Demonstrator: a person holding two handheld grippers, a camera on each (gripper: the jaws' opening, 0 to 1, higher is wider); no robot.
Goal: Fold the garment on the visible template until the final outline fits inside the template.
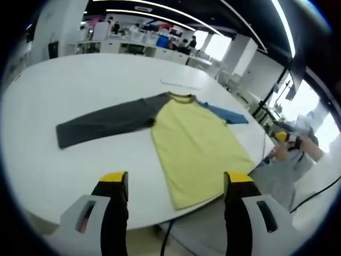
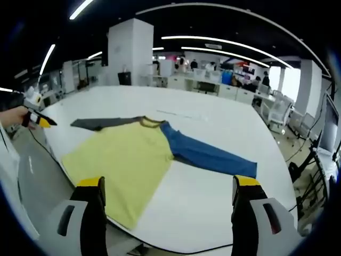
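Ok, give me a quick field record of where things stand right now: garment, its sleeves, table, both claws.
garment: long-sleeved shirt, yellow body, lying flat and unfolded
left-view sleeve: grey sleeve stretched out straight
right-view sleeve: blue sleeve stretched out straight
surface: white table, shirt hem near its edge
template: cannot make out an outline
left claw: open, above the table edge, holding nothing
right claw: open, holding nothing
fold progress: none visible yet
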